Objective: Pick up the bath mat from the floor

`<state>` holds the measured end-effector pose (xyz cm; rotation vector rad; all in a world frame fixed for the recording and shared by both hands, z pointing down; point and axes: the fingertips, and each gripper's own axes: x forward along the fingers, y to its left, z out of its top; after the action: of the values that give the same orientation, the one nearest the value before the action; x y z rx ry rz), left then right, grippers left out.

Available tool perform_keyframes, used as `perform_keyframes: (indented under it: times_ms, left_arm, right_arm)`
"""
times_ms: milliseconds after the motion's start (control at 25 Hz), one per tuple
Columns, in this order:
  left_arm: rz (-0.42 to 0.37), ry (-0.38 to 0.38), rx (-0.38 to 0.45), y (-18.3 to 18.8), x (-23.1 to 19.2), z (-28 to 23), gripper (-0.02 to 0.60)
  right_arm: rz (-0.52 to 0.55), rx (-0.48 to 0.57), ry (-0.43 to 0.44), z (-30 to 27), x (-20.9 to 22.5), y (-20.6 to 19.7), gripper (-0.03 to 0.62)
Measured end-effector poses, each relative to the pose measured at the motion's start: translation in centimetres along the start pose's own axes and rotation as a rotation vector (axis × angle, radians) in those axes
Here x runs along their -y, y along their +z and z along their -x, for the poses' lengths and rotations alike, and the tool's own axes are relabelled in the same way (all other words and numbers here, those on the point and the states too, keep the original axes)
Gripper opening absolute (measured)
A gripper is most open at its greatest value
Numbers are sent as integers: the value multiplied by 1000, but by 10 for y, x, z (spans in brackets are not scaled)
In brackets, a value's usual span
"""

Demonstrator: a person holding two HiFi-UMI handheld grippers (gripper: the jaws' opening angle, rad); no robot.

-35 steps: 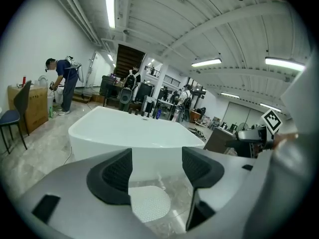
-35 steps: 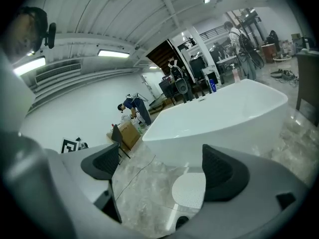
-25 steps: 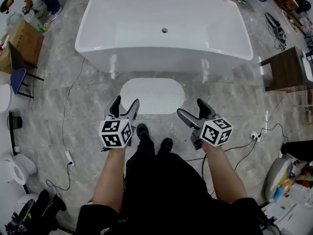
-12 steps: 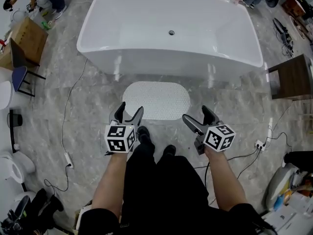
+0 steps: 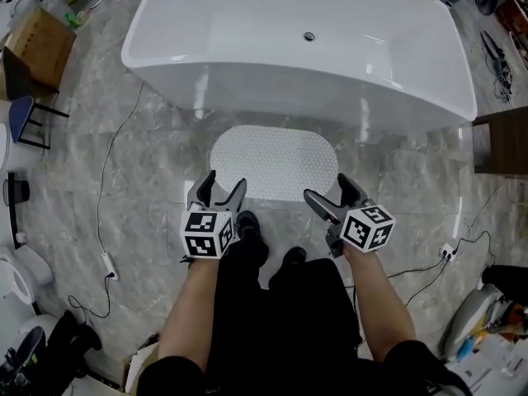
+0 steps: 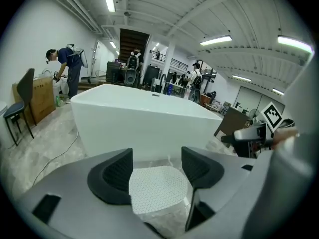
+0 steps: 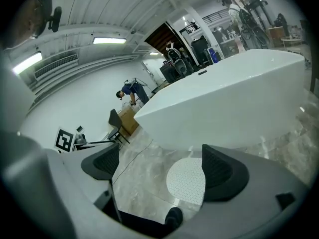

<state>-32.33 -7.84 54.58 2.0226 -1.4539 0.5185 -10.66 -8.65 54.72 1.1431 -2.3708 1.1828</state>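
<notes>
A white, dotted oval bath mat point(image 5: 275, 162) lies flat on the grey marble floor just in front of the bathtub point(image 5: 247, 31). My left gripper point(image 5: 219, 190) hovers above the mat's near left edge, jaws open and empty. My right gripper point(image 5: 330, 196) hangs above the near right edge, also open and empty. In the left gripper view the bath mat point(image 6: 157, 188) shows between the left gripper point(image 6: 156, 171) jaws, well below them. From the right gripper view the bath mat point(image 7: 187, 181) lies low between the right gripper point(image 7: 162, 166) jaws.
The person's black shoes point(image 5: 247, 225) stand at the mat's near edge. A cable point(image 5: 106, 213) runs along the floor at left, with a chair point(image 5: 21, 118) and cardboard box point(image 5: 37, 44) beyond. A wooden cabinet point(image 5: 503, 143) stands right of the tub. People work in the background point(image 6: 67, 73).
The head view has moved forward and tilted down: the tub and mat now sit nearer. Both grippers have come closer to the mat's near edge, still open.
</notes>
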Motion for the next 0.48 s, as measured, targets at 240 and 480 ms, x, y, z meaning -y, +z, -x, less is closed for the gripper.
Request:
perform_keyframes:
  times_ms: [240,480]
  left_arm:
    - [-10,14,-13,-30,-26,-25,321]
    - [5,19,-50,-75,-49,-66,321]
  right_arm:
    - [6,-19,19,-44,16,-22,534]
    - [-14,-33,-3,-81,58,-57,534]
